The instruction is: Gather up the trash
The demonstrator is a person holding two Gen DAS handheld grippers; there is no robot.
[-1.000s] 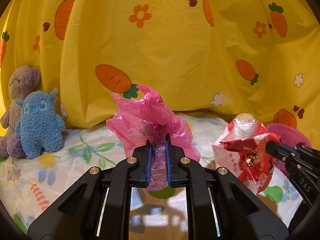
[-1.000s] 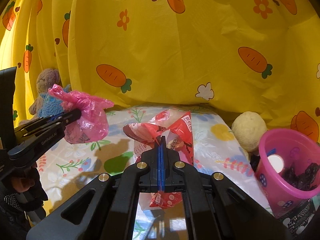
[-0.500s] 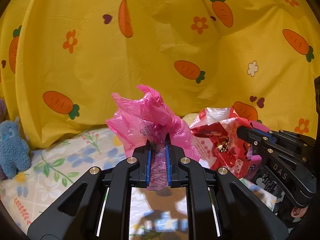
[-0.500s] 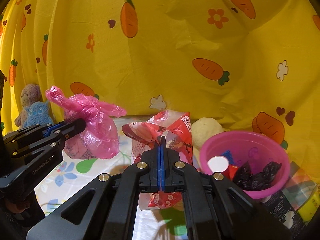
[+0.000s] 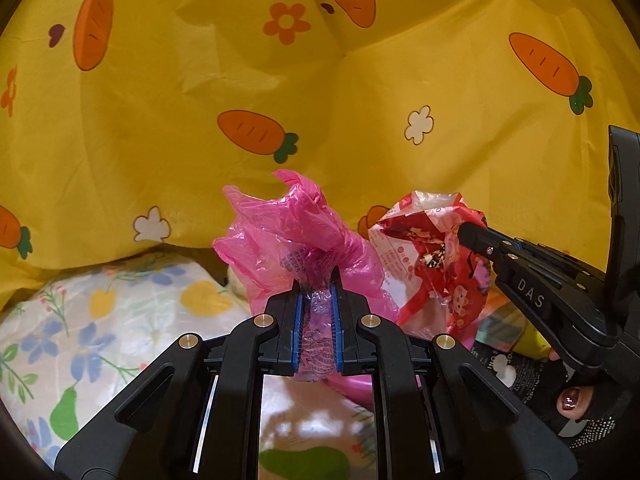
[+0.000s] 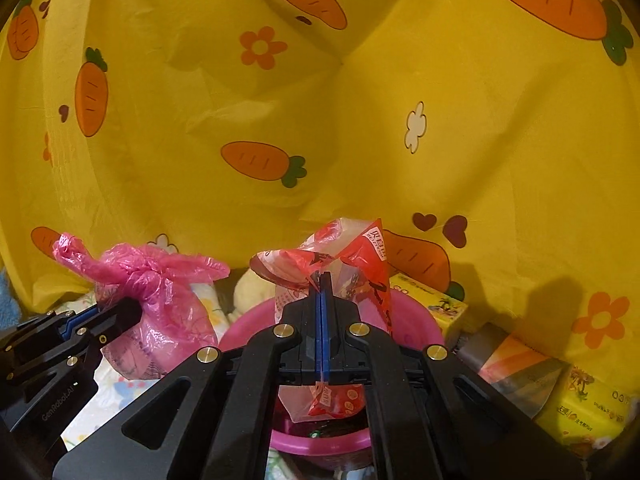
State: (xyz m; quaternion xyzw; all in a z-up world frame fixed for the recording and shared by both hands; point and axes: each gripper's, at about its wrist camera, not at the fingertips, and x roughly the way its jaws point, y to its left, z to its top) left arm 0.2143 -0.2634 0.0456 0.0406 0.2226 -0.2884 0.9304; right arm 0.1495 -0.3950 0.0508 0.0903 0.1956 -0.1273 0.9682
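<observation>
My left gripper (image 5: 316, 276) is shut on a crumpled pink plastic bag (image 5: 296, 236), held up above the floral bedsheet (image 5: 100, 328). In the right wrist view the same pink plastic bag (image 6: 156, 292) hangs at the left from the left gripper (image 6: 132, 308). My right gripper (image 6: 322, 278) is shut on a red and white snack wrapper (image 6: 352, 256), which hangs over a pink plastic bowl (image 6: 412, 316). From the left wrist view the snack wrapper (image 5: 424, 256) sits right of the pink bag, pinched by the right gripper (image 5: 466, 232). Most of the bowl's inside is hidden.
A yellow curtain with carrots (image 6: 320, 100) closes off the back. Yellow tissue packs (image 6: 584, 404) and a yellow box (image 6: 432, 296) lie right of the bowl. A cream plush ball (image 6: 252, 288) rests behind the bowl. A gloved hand (image 5: 588, 412) holds the right gripper.
Both grippers have swung to the right with their loads. The plush toys have left the left view, and the pink bowl now lies directly under the red wrapper.
</observation>
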